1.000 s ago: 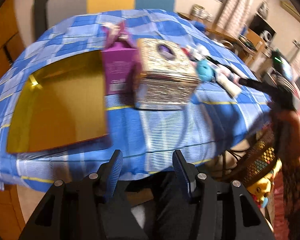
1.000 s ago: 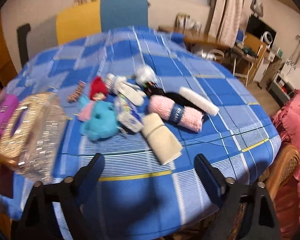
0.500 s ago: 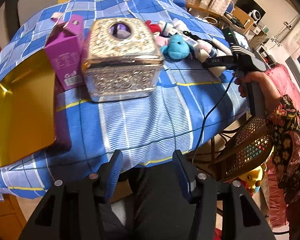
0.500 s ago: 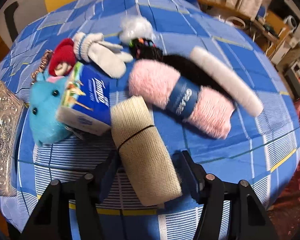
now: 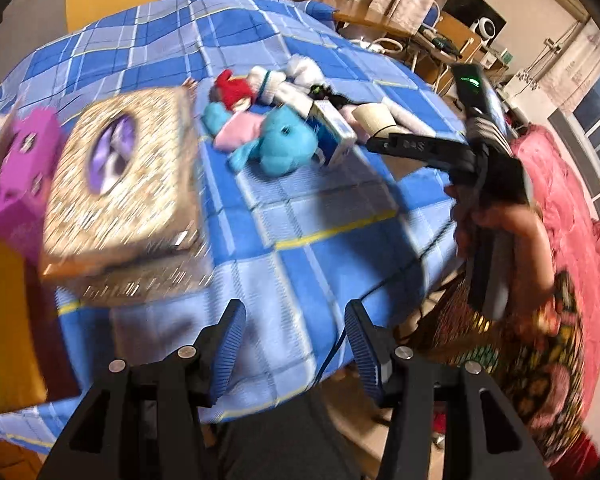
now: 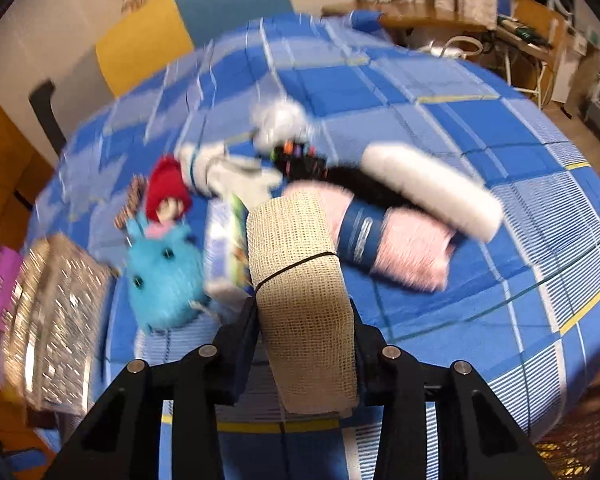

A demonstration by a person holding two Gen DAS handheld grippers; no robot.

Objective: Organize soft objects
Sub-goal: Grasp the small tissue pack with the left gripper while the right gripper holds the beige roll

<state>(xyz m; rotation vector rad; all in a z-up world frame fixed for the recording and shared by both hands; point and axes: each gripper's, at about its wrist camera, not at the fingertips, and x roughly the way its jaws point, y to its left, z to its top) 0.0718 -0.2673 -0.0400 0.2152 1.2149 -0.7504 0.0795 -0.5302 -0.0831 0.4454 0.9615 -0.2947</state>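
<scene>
One beige mesh roll [image 6: 300, 280] sits between my right gripper [image 6: 304, 320] pads, jaws just closing onto its sides, its lower end at the table's near edge. Tissue pack [image 6: 224, 256] and blue plush [image 6: 160, 272] crowd its left. Left gripper [image 5: 296, 344] gapes, empty. Risk: soft roll squashes, slips, drags neighbours.

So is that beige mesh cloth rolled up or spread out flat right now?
Rolled up. The beige mesh cloth is a tight bundle with a thin black band around its middle, and the right gripper, whose jaws have just been closing, clamps it.
</scene>
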